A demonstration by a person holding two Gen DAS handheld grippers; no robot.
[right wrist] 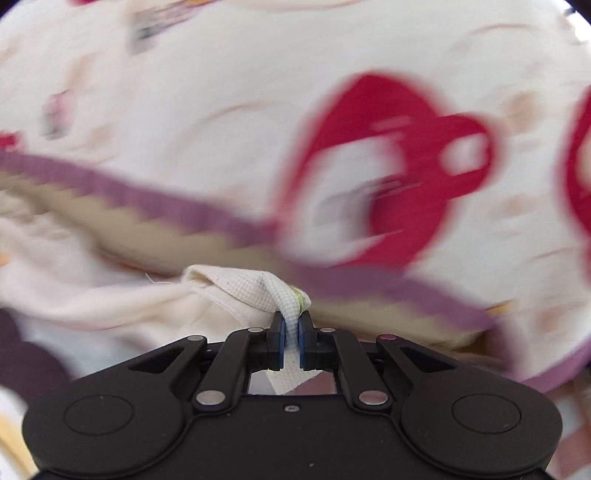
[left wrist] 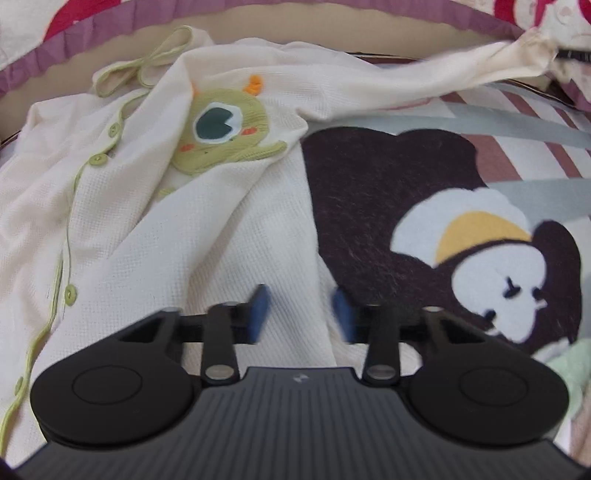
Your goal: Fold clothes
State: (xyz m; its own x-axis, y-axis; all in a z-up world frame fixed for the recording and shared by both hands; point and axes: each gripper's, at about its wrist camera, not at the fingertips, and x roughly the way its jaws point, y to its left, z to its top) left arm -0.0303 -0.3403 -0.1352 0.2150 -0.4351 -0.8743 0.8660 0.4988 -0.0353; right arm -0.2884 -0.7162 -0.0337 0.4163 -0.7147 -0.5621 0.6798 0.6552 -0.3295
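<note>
Garment: my cream waffle-knit baby top (left wrist: 122, 221) lies spread over the left and middle of the left wrist view, with its green monster patch (left wrist: 225, 129) at upper centre and green buttons (left wrist: 98, 160) down its left side.
Sleeve: one sleeve (left wrist: 424, 81) is pulled out taut toward the upper right corner of that view.
My left gripper (left wrist: 301, 314): jaws partly open over the cream cloth at lower centre, blue pads (left wrist: 260, 314) apart with cloth showing between them; I see nothing pinched.
My right gripper (right wrist: 291, 334): closed tight on a fold of the cream cuff (right wrist: 258, 291), low in the centre of the right wrist view.
Surface: a blanket with a dark brown bear (left wrist: 406, 221) fills the right half of the left view, bare of clothes.
Edges: a purple frilled border (left wrist: 110, 27) arcs along the top; beyond it is bedding with red print (right wrist: 388, 166).
Containers: none in my view.
Hard to make out: the right view's background is smeared by blur; the garment's lower left runs out of frame.
</note>
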